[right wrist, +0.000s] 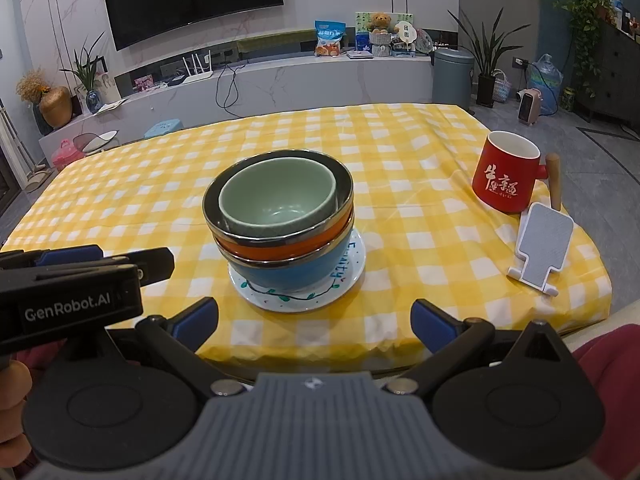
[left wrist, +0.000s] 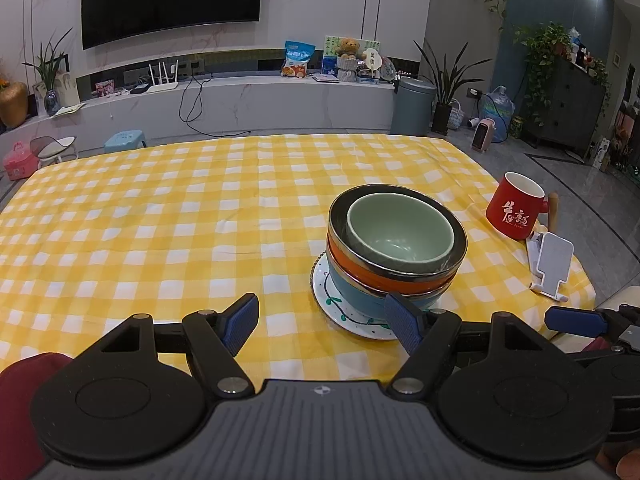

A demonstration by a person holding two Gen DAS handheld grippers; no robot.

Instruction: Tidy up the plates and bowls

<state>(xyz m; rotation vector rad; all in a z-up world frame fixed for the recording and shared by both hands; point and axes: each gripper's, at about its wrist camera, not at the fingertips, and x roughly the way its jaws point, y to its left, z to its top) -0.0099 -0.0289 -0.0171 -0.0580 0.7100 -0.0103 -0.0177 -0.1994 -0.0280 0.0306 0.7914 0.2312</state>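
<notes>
A stack stands on the yellow checked tablecloth: a green bowl point(left wrist: 400, 228) point(right wrist: 278, 196) nested in an orange steel-rimmed bowl point(left wrist: 384, 274) point(right wrist: 284, 249), on a blue bowl point(left wrist: 356, 294) point(right wrist: 290, 274), on a white plate with a vine pattern point(left wrist: 340, 312) point(right wrist: 300, 300). My left gripper point(left wrist: 326, 320) is open and empty, just in front and left of the stack. My right gripper point(right wrist: 314, 322) is open and empty at the near table edge, in front of the stack. The left gripper's body shows at the left of the right wrist view point(right wrist: 72, 280).
A red mug with a wooden handle point(left wrist: 516, 210) point(right wrist: 506, 172) stands right of the stack. A white phone stand point(left wrist: 552, 264) point(right wrist: 540, 248) sits near the table's right front edge. Beyond the table are a TV wall, a shelf, stools and plants.
</notes>
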